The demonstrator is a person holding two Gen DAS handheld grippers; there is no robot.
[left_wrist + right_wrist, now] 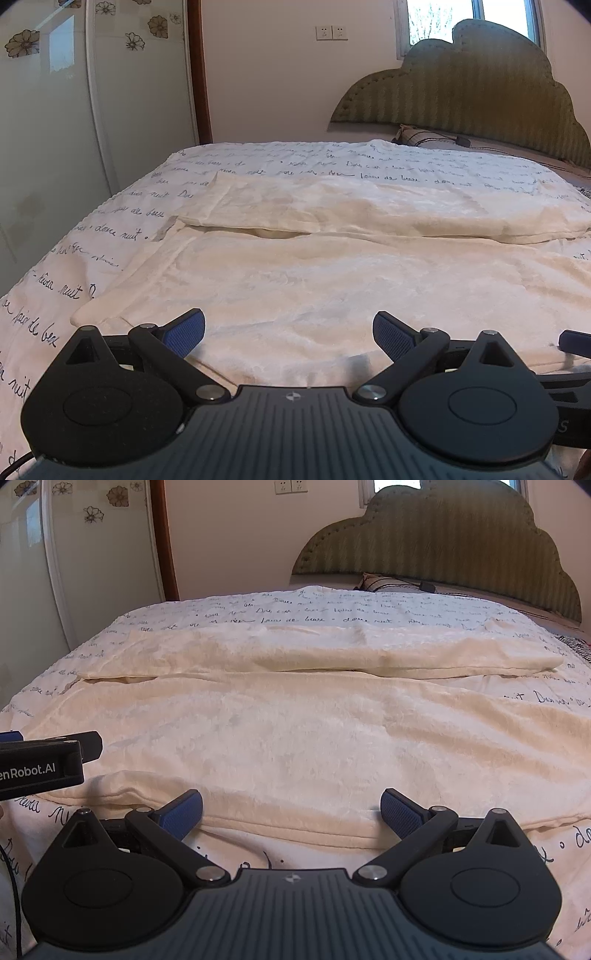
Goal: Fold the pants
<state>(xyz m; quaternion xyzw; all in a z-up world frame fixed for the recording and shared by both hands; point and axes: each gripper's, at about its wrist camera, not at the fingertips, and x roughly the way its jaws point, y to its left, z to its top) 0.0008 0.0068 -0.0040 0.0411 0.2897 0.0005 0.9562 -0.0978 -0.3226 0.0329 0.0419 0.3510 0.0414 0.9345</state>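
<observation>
So the cream fuzzy pants (332,280) are laid flat across the bed's script-print cover (44,317), one leg lying behind the other toward the green headboard (472,88). Left gripper (289,334) has its jaws spread wide, nothing between them, hovering right over the near edge of the fabric. Right gripper (291,812) is the same deal: jaws wide apart, the pants' near hem just ahead of its blue pads (184,814).
</observation>
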